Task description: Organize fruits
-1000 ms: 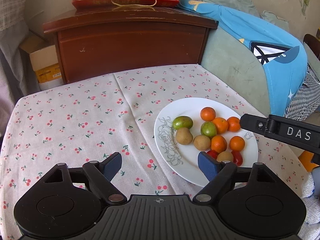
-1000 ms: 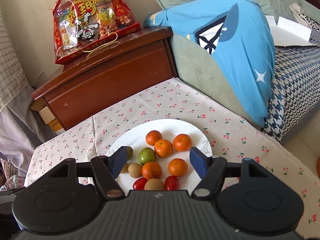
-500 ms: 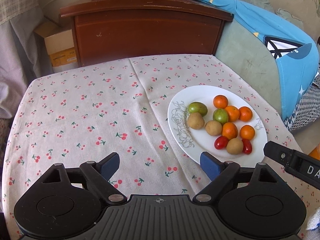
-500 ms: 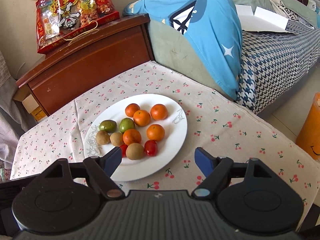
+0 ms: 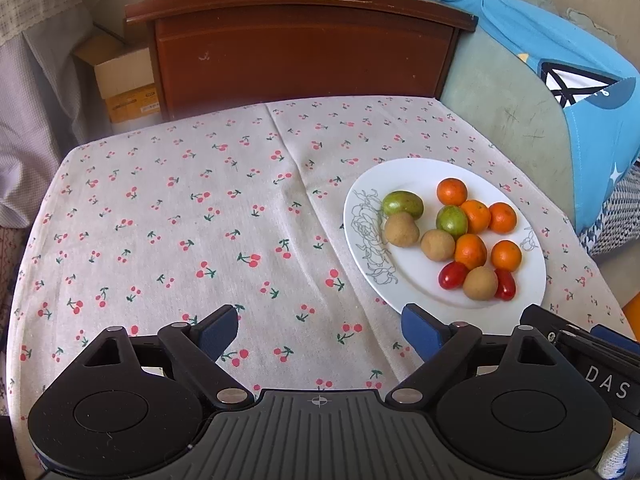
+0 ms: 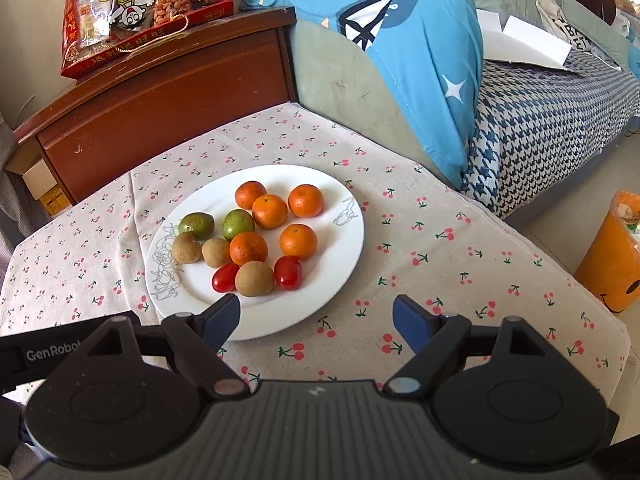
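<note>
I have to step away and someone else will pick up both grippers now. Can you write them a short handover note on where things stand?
Left gripper: open, holding nothing, above the cherry-print tablecloth, left of the plate.
Right gripper: open, holding nothing, at the near rim of the round white plate.
All fruit lies on the plate: five orange tangerines, two green fruits, three brown round fruits, two red cherry tomatoes.
Done: nothing visibly sorted; the kinds lie mixed together.
Left: group the fruit by kind. The near tomatoes and brown fruit look easiest to start with.
</note>
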`<action>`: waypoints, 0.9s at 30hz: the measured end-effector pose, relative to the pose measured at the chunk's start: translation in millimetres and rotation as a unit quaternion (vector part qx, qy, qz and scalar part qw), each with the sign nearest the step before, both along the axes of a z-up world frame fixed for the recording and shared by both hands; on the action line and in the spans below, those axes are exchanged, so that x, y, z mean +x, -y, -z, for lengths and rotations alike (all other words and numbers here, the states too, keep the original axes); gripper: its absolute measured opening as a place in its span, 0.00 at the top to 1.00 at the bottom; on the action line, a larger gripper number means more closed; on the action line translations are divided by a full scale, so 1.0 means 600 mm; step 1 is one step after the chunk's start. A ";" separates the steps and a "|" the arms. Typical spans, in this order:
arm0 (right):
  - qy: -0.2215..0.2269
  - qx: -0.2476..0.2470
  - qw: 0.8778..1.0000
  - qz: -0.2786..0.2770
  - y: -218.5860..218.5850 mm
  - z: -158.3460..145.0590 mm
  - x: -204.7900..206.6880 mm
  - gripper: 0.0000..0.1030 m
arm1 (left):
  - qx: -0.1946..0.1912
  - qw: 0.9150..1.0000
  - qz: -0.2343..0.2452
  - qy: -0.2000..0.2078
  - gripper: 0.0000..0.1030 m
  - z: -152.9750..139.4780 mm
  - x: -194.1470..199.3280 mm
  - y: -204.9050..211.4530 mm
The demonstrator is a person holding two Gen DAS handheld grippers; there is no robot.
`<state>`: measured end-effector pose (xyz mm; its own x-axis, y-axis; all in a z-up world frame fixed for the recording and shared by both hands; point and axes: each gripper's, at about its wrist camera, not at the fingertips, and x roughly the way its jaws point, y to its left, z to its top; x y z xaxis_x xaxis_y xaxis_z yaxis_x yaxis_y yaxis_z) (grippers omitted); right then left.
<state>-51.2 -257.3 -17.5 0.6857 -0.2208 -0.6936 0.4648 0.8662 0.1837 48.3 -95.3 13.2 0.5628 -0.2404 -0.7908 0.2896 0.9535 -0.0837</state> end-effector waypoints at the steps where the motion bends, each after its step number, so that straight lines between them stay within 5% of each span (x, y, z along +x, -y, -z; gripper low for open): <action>1: -0.004 0.001 1.000 0.002 0.001 0.002 0.001 0.18 | 0.001 1.000 0.000 -0.001 0.12 0.001 0.000 0.001; 27: -0.033 0.002 0.999 0.013 0.006 0.031 0.021 0.18 | 0.023 1.000 0.004 -0.003 0.12 0.018 0.003 0.015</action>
<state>-38.5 -261.0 -35.9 0.6322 -0.2344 -0.7385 0.4981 0.8530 0.1556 49.9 -104.3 2.5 0.5556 -0.2070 -0.8053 0.2961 0.9543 -0.0410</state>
